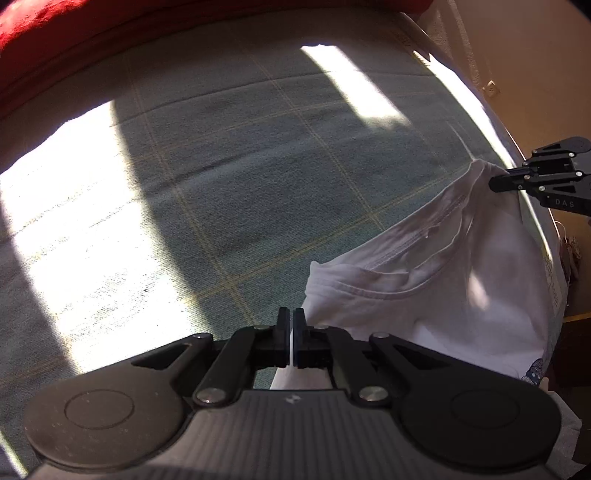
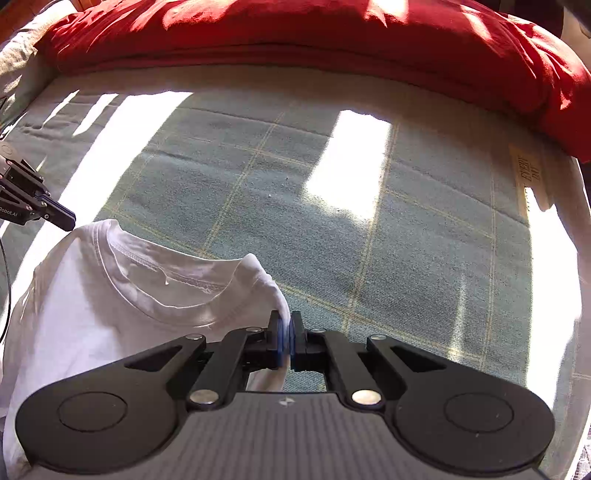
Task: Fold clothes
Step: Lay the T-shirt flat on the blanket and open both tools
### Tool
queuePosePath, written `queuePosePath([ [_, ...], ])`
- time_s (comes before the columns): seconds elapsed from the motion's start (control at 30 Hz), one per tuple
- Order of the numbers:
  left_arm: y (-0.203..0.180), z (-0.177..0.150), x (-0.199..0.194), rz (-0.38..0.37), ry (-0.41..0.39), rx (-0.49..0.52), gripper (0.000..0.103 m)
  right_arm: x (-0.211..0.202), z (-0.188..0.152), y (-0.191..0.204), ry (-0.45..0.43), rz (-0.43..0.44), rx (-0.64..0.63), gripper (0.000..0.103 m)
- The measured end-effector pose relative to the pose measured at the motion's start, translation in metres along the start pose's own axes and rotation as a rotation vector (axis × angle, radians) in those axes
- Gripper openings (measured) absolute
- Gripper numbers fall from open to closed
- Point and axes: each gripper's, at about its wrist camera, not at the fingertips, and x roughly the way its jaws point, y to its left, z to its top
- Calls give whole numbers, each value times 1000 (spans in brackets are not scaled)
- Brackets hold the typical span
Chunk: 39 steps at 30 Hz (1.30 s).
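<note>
Each camera sits just behind its own claw and looks steeply down along the fingers at the green checked bed cover (image 1: 229, 177), close above it. The left view faces the bed's far edge with the right claw (image 1: 495, 182) at its right rim. The right view faces the same way, with the left claw (image 2: 70, 221) at its left rim. Both share the white shirt (image 2: 92, 295) collar, the sunlit cover and the red blanket (image 2: 295, 33) along the far edge.
</note>
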Motion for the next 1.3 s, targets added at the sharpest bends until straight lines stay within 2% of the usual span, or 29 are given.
queuePosePath([
  [0.13, 13, 20, 6, -41, -21, -55, 0, 12, 10, -7, -5, -57, 5, 4],
  [0.27, 12, 11, 14, -81, 12, -63, 1, 26, 9, -8, 30, -76, 0, 6],
  [0.3, 11, 5, 16, -90, 32, -63, 2, 25, 7, -8, 26, -74, 11, 11],
  [0.43, 11, -26, 21, -95, 105, -72, 6, 16, 1, -8, 14, -41, 46, 15],
  [0.5, 11, -44, 21, -99, 142, -79, 17, 10, -3, -4, 12, -34, 45, 20],
  [0.63, 15, -82, 16, -87, 181, -135, 27, -1, -13, 3, 1, -16, 54, 22],
  [0.73, 19, -108, 10, -76, 192, -198, 32, -8, -22, 7, -13, 23, 95, 22],
  [0.87, 22, -133, 4, -93, 185, -243, 47, -18, -34, 17, -9, 54, 140, 22],
  [0.97, 25, -149, 5, -91, 162, -263, 48, -32, -44, 26, -16, 64, 149, 22],
  [1.13, 33, -168, 19, -166, 107, -319, 50, -50, -64, 42, -23, 63, 153, 22],
  [1.2, 37, -174, 21, -204, 75, -348, 53, -53, -75, 48, -15, 62, 151, 22],
  [1.3, 42, -184, 17, -335, 51, -416, 52, -54, -92, 57, -6, 59, 149, 22],
])
